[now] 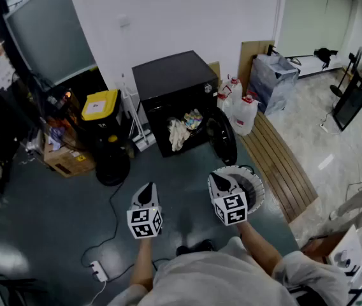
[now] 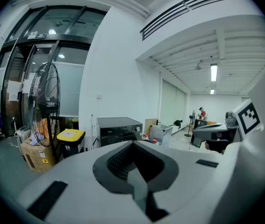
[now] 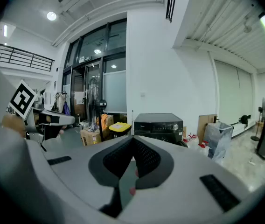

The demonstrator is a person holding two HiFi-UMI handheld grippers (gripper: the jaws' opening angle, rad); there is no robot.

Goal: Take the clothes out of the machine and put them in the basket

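A black washing machine [image 1: 174,85] stands against the white wall, its round door [image 1: 223,136] swung open to the right. Light and coloured clothes [image 1: 184,129] lie in its opening. A white round basket [image 1: 253,188] sits on the floor in front, partly behind my right gripper [image 1: 220,183]. My left gripper [image 1: 145,196] hovers beside it, to the left. Both are well short of the machine, point toward it, and are shut with nothing between the jaws. The machine [image 2: 119,129] shows far ahead in the left gripper view and likewise the machine [image 3: 158,124] in the right gripper view.
A yellow-lidded black bin [image 1: 101,109], a standing fan's base [image 1: 111,165] and a cardboard box [image 1: 67,160] stand left of the machine. White jugs [image 1: 244,113] and a grey crate [image 1: 271,76] are on its right, beside wooden slats [image 1: 278,161]. A power strip [image 1: 98,271] and its cable lie near my feet.
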